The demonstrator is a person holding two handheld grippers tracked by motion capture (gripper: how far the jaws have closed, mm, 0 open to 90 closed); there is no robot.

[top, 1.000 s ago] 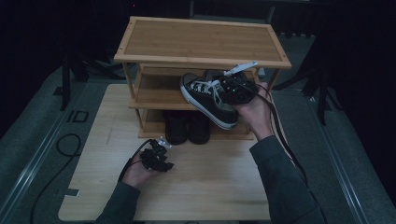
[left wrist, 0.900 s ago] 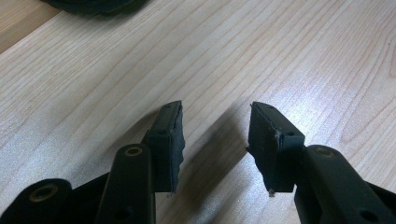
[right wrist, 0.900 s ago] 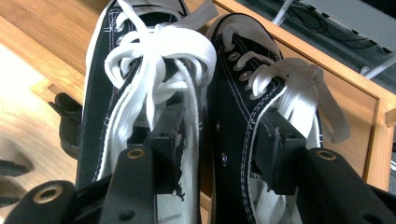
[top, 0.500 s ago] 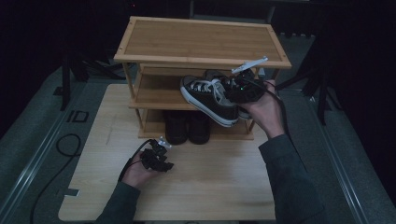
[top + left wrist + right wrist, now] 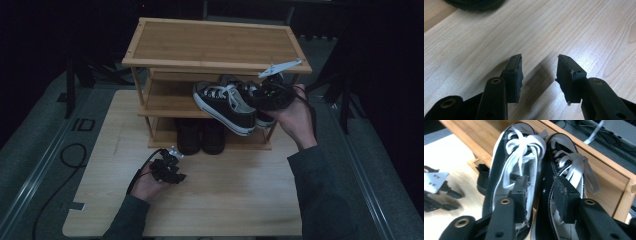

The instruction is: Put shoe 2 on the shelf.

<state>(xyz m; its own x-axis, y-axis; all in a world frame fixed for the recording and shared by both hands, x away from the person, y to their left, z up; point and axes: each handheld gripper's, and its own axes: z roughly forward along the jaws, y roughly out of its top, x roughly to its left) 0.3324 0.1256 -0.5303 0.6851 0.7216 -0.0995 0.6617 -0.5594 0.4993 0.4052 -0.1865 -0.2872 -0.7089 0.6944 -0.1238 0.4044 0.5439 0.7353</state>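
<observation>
A pair of black sneakers with white laces (image 5: 225,105) hangs tilted in front of the middle shelf (image 5: 167,97) of a bamboo shoe rack (image 5: 215,45). My right gripper (image 5: 253,97) holds them. In the right gripper view its jaws have just been closing; one jaw sits inside the left sneaker (image 5: 499,162), the other inside the right sneaker (image 5: 564,147). My right gripper (image 5: 540,186) pinches their inner walls together. My left gripper (image 5: 173,152) rests low on the table in front of the rack. In the left gripper view my left gripper (image 5: 539,65) is open over bare wood.
A dark pair of shoes (image 5: 200,135) stands on the rack's bottom shelf. The rack sits at the back of a light wooden table (image 5: 225,200). A black cable (image 5: 70,155) loops on the grey floor at the left. The left gripper's plate (image 5: 435,181) lies below the sneakers.
My right hand has shifted a little to the right and up with the sneakers in its jaws. The left hand and its gripper have stayed where they were.
</observation>
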